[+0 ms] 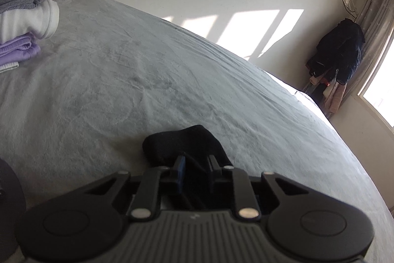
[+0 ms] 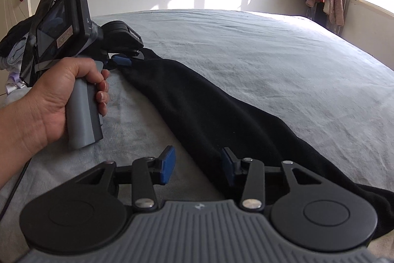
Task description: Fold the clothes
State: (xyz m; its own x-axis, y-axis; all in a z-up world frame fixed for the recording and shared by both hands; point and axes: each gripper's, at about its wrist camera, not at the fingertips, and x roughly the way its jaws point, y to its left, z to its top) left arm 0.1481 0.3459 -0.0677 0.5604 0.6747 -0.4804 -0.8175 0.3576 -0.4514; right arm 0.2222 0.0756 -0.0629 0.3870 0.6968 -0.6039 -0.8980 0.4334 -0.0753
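Note:
A long black garment point(image 2: 221, 112) lies stretched across the grey bed sheet point(image 2: 270, 53). My left gripper point(image 1: 195, 164) is shut on one end of the black garment point(image 1: 182, 142); it also shows in the right wrist view point(image 2: 128, 58), held by a hand at the garment's far end. My right gripper point(image 2: 198, 164) is open, with blue pads point(image 2: 167, 162), just above the garment's near part; its right finger is over the cloth, its left over the sheet.
A stack of folded clothes point(image 1: 22, 16), grey, white and purple, sits on the bed at the far left. Dark clothes hang on a rack point(image 1: 337, 56) in the corner by the window. The bed's far edge meets a white wall.

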